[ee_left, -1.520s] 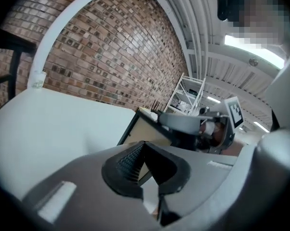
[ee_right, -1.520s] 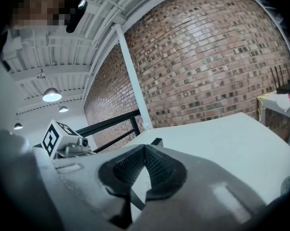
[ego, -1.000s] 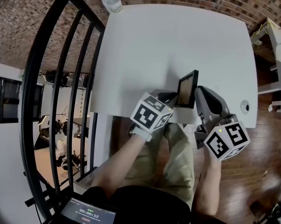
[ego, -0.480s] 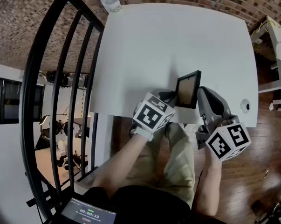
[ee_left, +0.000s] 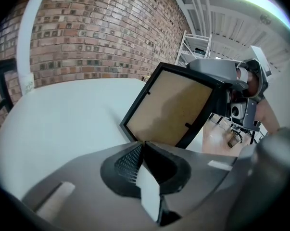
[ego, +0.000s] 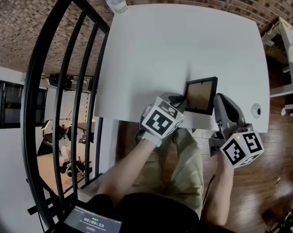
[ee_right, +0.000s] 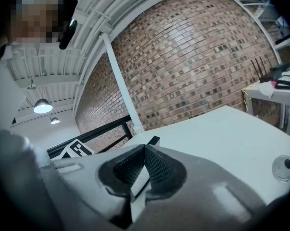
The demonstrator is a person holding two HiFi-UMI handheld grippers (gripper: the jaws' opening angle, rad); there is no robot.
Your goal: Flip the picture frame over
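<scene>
The black picture frame (ego: pixel 201 95) stands tilted near the front edge of the white table (ego: pixel 185 38), with its brown backing (ee_left: pixel 171 107) turned up and towards me. My left gripper (ego: pixel 181 101) is shut, and its tip (ee_left: pixel 144 143) meets the frame's lower left corner. My right gripper (ego: pixel 218 100) is shut too and sits at the frame's right side. The left gripper view shows the frame's upper edge leaning against the right gripper's grey body (ee_left: pixel 217 71). In the right gripper view only a black frame corner (ee_right: pixel 153 140) peeks above the shut right gripper (ee_right: pixel 145 147).
A black metal railing (ego: pixel 63 81) runs along the table's left side. A white post with a round cap (ego: pixel 118 4) stands at the far left corner. A round cable grommet (ego: pixel 255 110) sits in the table's near right corner. Brick wall lies behind the table, and wooden floor beyond its right side.
The frame has tipped from nearly upright over to the right, showing more of its brown back. The right gripper drew back to the right with it. The left gripper followed slightly right.
</scene>
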